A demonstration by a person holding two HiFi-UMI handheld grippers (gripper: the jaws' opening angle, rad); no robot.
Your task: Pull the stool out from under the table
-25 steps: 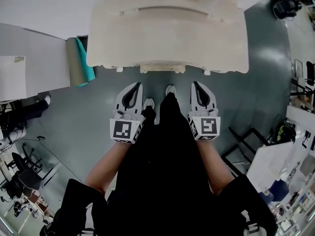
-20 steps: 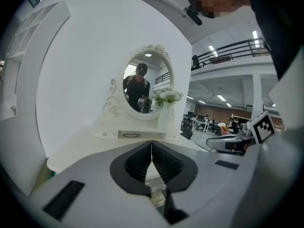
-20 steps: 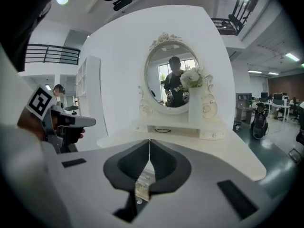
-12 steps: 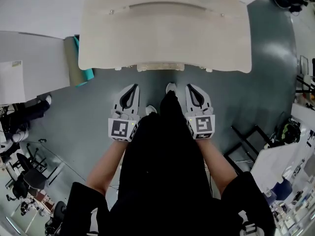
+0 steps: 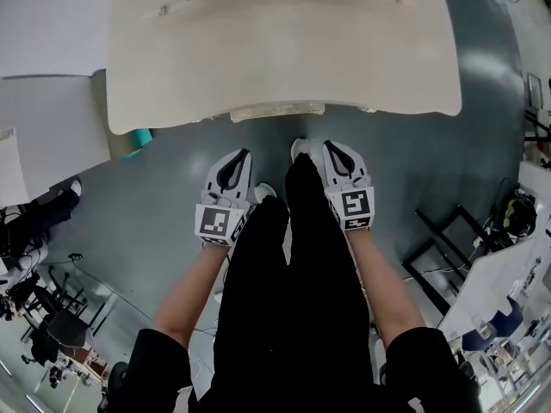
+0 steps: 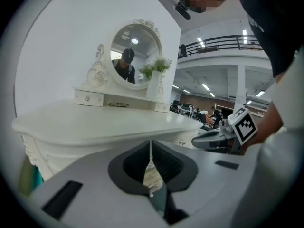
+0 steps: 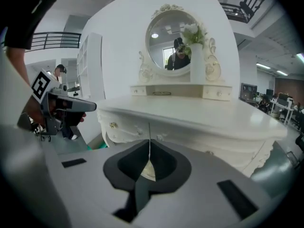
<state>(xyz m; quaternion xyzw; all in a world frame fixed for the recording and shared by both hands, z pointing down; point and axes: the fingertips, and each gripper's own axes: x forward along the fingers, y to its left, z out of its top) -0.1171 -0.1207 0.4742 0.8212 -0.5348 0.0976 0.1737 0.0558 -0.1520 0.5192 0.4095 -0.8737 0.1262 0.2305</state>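
Grey floor (image 5: 482, 144) fills the head view, with a white table (image 5: 284, 50) spanning the 12 o'clock edge. From under its front rim a narrow cream strip projects, judged to be the stool (image 5: 275, 111); the rest of the seat is hidden beneath the tabletop. The person's legs occupy the centre towards 6 o'clock. The left gripper (image 5: 242, 155) is held at 11 o'clock of the legs and the right gripper (image 5: 332, 145) at 1 o'clock. Both are well apart from the stool, with jaws pressed together on nothing.

Risks are judged as follows:
- With jaws closed, no hold on the seat edge can be taken, so they must be parted before contact.
- So little of the seat is exposed below the rim that a jaw may be driven against the table instead.
- The shoes (image 5: 299, 151) stand directly in the line of pull, so the stool may be drawn onto them.
- A stool leg may catch on the table's frame, which is not visible from above.

Only the head view shows the stool edge and the floor gap. Only the gripper views show the oval mirror (image 7: 176, 37), the vase (image 7: 196, 65) of flowers and the drawer knobs (image 7: 113, 125). Each also shows the opposite gripper, at 3 o'clock in the left gripper view and at 9 o'clock in the right gripper view.
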